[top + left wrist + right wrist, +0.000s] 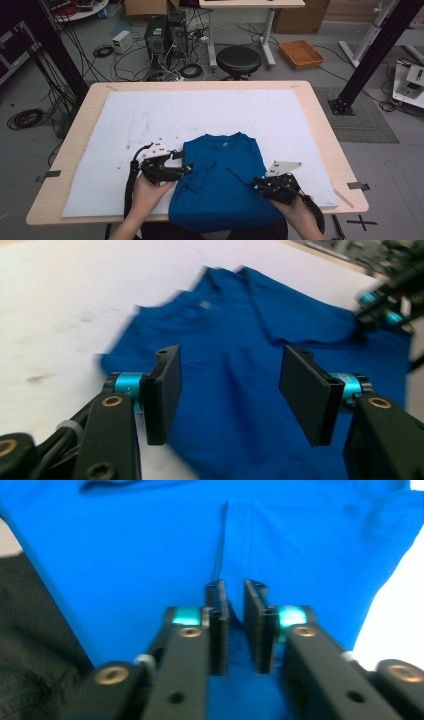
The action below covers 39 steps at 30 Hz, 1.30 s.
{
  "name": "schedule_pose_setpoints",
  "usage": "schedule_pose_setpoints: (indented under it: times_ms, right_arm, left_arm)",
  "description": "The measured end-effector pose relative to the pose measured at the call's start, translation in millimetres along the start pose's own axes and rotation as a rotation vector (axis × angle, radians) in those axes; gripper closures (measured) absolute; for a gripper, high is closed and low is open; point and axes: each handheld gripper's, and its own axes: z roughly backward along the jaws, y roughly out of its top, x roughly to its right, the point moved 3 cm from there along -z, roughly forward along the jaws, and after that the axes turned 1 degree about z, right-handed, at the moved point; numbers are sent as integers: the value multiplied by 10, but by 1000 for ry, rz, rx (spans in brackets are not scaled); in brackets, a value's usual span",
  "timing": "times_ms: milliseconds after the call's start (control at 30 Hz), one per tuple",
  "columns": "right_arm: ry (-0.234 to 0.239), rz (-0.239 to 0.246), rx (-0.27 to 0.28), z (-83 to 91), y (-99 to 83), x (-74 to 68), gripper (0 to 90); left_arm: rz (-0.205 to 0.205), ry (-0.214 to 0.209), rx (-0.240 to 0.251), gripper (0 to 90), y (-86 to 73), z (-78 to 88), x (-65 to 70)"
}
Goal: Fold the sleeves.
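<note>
A blue T-shirt (pixel 222 180) lies flat on the white mat (pixel 150 120), collar toward the far side, sleeves folded inward, hem hanging over the near table edge. My left gripper (pixel 184 163) is at the shirt's left edge near the shoulder. In the left gripper view it (pixel 232 362) stands wide open above the T-shirt (pixel 250 390), nothing between its pads. My right gripper (pixel 256 183) sits at the shirt's right side. In the right gripper view its jaws (pixel 235 625) are nearly together, pinching a raised fold of the T-shirt (pixel 150 545).
The mat covers most of the wooden table (pixel 320 125). On the floor beyond stand a black stool (pixel 238 60), computer cases (pixel 165 32) with tangled cables, and an orange tray (pixel 301 53). A black frame post (pixel 372 55) rises at the right.
</note>
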Motion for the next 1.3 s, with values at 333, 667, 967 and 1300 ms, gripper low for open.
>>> schedule_pose_setpoints:
  times_ms: [333, 667, 967, 1300]
  right_arm:
    - [-21, -56, 74, 91, 53, 161, 704]
    - [-40, -64, 93, 131, 38, 213, 701]
    - [-55, -70, 106, 166, 36, 238, 701]
    - [-53, -77, 120, 151, 86, 255, 680]
  left_arm:
    - [-92, 33, -150, 592, -228, -185, 334]
    - [-159, 49, -247, 857, -292, -313, 410]
    - [-167, -16, -196, 883, -275, -206, 444]
    - [-157, -98, -134, 624, -268, -116, 401]
